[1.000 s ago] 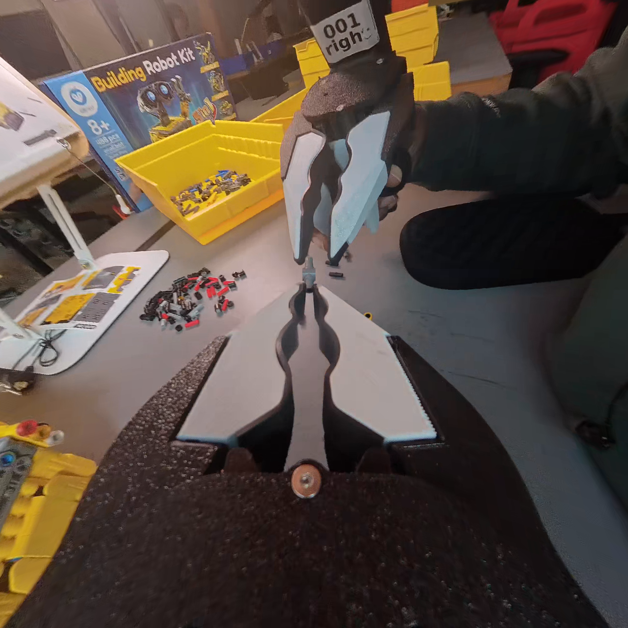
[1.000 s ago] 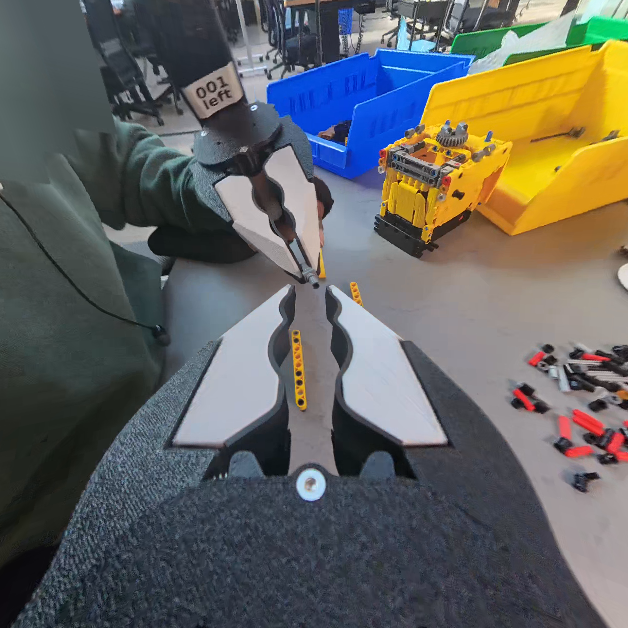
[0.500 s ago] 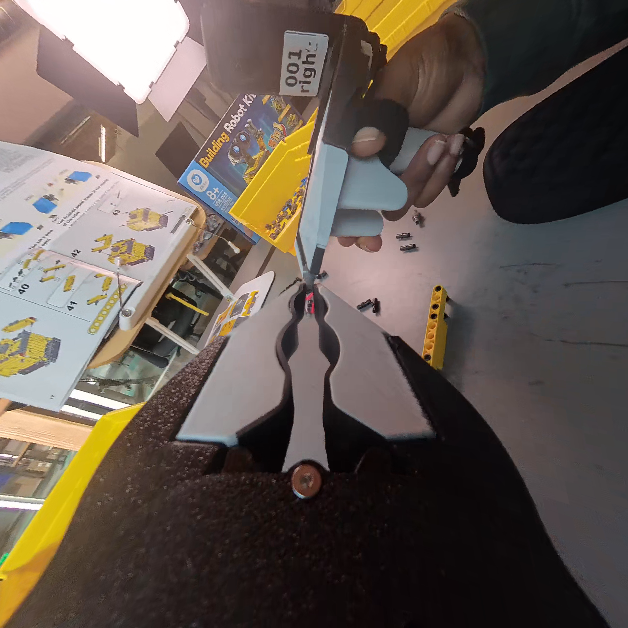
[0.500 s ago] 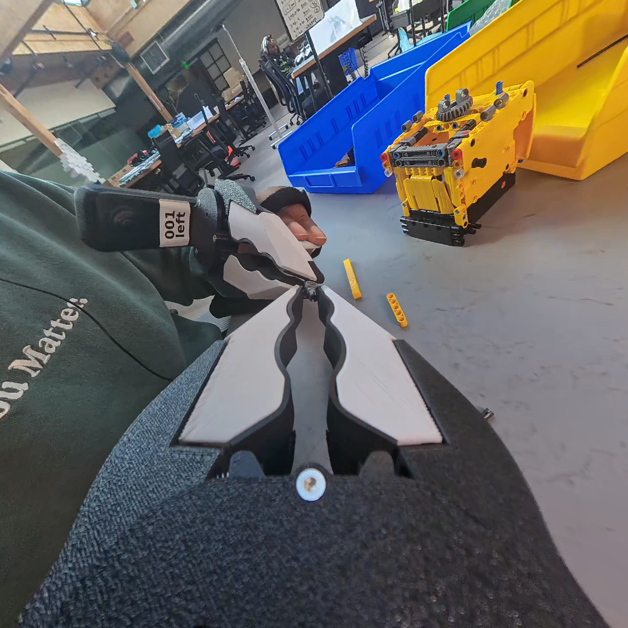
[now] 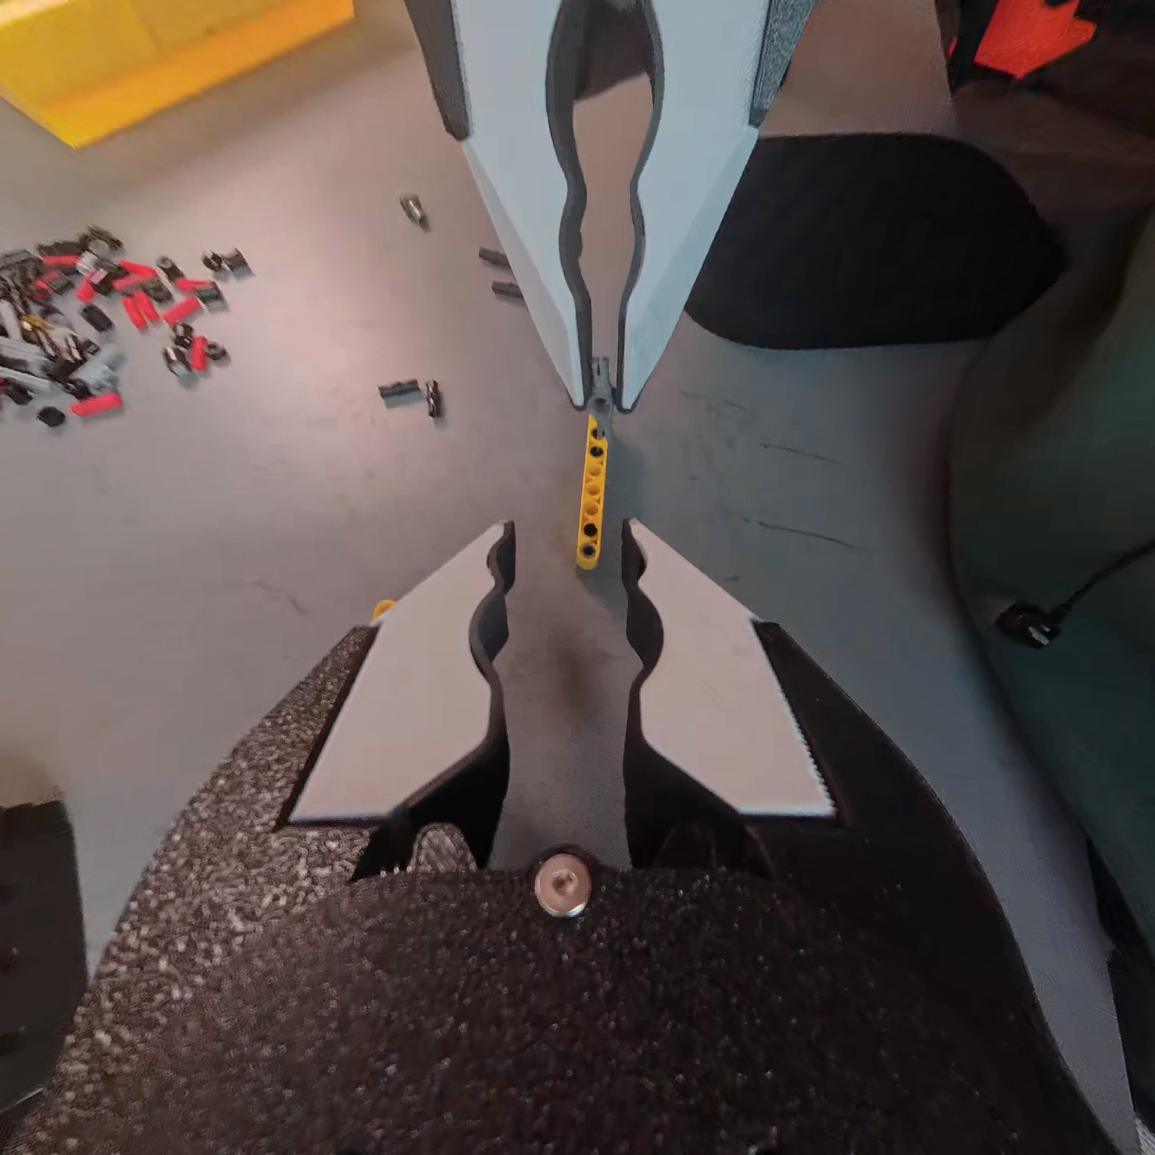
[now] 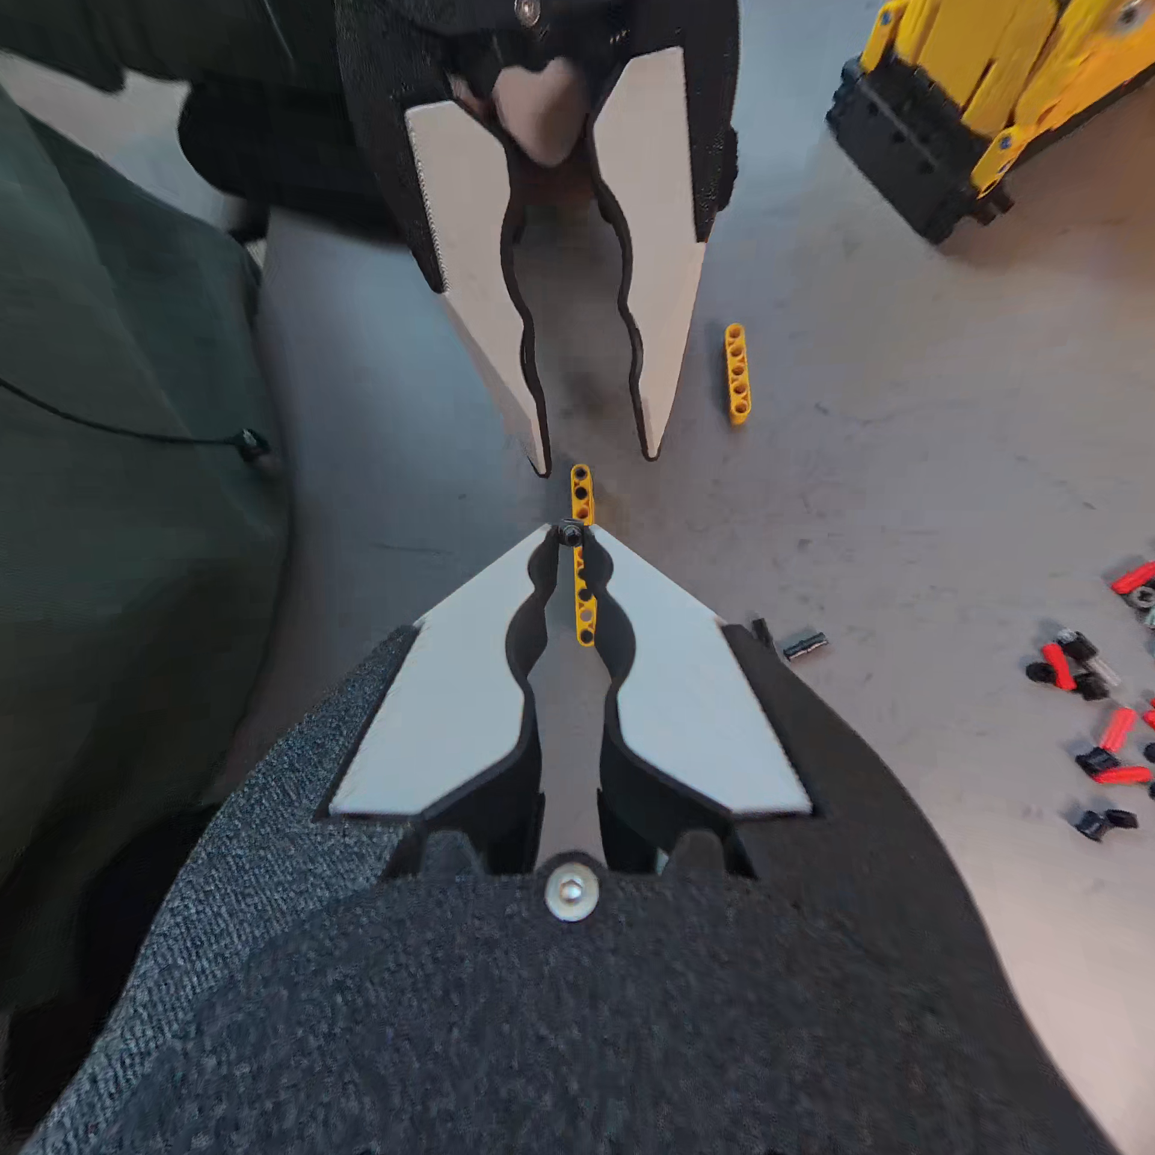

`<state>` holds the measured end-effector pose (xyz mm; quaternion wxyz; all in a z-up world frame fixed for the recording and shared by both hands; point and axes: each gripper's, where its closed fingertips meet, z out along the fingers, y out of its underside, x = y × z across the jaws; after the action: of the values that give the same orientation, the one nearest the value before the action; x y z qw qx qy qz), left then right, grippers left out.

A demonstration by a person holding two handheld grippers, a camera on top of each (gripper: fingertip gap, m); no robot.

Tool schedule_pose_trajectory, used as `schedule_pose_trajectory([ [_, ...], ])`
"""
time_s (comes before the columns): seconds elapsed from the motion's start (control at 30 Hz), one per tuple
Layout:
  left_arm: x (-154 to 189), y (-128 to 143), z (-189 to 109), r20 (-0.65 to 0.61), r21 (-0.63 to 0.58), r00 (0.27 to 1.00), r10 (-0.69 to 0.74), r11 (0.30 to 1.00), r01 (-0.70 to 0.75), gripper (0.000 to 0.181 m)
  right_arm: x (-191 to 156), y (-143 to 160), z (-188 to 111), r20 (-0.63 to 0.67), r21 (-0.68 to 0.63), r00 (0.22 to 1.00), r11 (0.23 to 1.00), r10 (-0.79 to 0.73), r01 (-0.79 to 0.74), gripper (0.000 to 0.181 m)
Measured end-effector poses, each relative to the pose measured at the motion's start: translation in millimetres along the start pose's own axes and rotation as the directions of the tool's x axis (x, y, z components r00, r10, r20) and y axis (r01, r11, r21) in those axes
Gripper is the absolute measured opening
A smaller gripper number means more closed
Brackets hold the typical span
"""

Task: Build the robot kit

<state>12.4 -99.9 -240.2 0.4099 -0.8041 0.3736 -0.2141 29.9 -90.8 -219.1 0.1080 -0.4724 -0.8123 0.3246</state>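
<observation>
The right gripper, fingers clamped, pinched a small, light, probably rigid pin above the long yellow beam; at 12 o'clock the left gripper hung with fingers apart.

two grippers face each other tip to tip: the left gripper at 6 o'clock in its own view, the right gripper opposite. two yellow beams: a long yellow beam at centre, a short yellow beam toward 1 o'clock. one small grey pin. one yellow model. one scattered pile of red and black pieces, uncountable.
</observation>
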Motion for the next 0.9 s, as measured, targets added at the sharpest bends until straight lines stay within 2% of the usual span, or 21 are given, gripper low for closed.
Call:
schedule_pose_trajectory([
  [0.13, 1.0, 22.0, 15.3, 0.010, -0.137, 1.000, 0.004, 0.991, -0.003, 0.026, 4.0, 15.4, 14.8, -0.041, -0.194, 0.996, 0.979, -0.076, 0.067, 0.007],
  [0.27, 3.2, 19.5, 18.0, -0.006, -0.134, 1.000, -0.013, 0.991, 0.012, 0.019, 7.5, 19.7, 16.9, -0.067, -0.295, 0.991, 0.951, -0.115, 0.090, 0.007],
  [0.37, 1.8, 20.2, 18.7, -0.001, -0.140, 1.000, 0.000, 0.990, 0.000, 0.009, 7.5, 19.1, 17.8, -0.070, -0.331, 0.989, 0.938, -0.133, 0.102, 0.007],
  [0.9, 5.2, 20.7, 18.6, -0.022, -0.141, 1.000, -0.017, 0.990, 0.014, 0.007, 6.3, 19.4, 19.6, -0.084, -0.396, 0.970, 0.901, -0.228, 0.177, 0.006],
])
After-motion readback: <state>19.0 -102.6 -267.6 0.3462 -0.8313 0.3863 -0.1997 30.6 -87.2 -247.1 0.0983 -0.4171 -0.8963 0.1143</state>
